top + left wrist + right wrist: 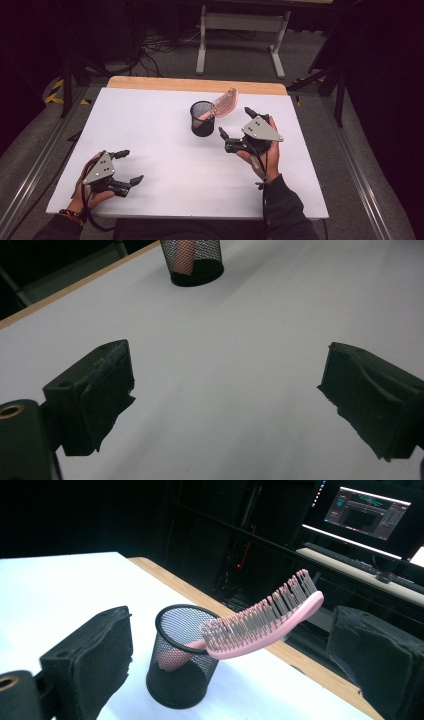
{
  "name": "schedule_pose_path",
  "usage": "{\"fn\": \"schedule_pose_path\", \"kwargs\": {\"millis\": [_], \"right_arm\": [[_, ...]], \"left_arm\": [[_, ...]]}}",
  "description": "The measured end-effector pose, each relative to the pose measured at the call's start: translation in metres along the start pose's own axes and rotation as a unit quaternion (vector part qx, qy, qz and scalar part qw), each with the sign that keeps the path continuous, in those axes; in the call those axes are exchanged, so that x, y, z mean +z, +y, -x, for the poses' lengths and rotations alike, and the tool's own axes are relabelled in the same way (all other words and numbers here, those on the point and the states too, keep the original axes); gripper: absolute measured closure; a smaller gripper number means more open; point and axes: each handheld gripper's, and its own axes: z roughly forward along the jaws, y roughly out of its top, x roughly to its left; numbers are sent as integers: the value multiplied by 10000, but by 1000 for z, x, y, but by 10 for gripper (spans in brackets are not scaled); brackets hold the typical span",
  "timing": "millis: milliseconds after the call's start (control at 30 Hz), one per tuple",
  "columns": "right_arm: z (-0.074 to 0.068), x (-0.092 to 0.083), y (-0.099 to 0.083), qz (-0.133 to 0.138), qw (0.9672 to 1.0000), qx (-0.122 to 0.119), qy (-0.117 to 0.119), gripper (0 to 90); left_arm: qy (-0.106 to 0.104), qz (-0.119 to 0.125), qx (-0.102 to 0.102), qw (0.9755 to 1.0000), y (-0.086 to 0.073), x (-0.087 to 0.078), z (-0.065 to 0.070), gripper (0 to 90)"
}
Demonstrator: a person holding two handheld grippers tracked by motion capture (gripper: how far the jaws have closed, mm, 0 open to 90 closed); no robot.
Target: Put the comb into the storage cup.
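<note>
A black mesh cup (202,118) stands upright on the white table (165,115), a little past its middle. A pink hairbrush (224,104) rests in it, handle down, bristle head leaning out over the rim to the right. In the right gripper view the cup (183,655) and the hairbrush (265,621) sit between my jaws but farther off. My right gripper (236,122) is open just right of the cup, touching nothing. My left gripper (128,166) is open and empty near the front left; the cup (193,261) is far ahead of it.
A wooden strip (197,85) runs along the table's far edge. Beyond it stand white desk legs (202,40) and floor cables. A monitor (367,507) and keyboard show in the dark background of the right gripper view.
</note>
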Motion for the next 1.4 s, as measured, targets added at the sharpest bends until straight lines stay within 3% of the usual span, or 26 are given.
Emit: {"fn": "schedule_pose_path", "kwargs": {"millis": [733, 1400], "right_arm": [[-5, -12, -10, -181, 9995, -257, 78, 49], [-7, -23, -31, -318, 9991, -256, 128, 50]], "left_arm": [[-8, 7, -10, 10000, 0, 1, 1, 77], [-8, 1, -4, 10000, 0, 1, 0, 78]]}}
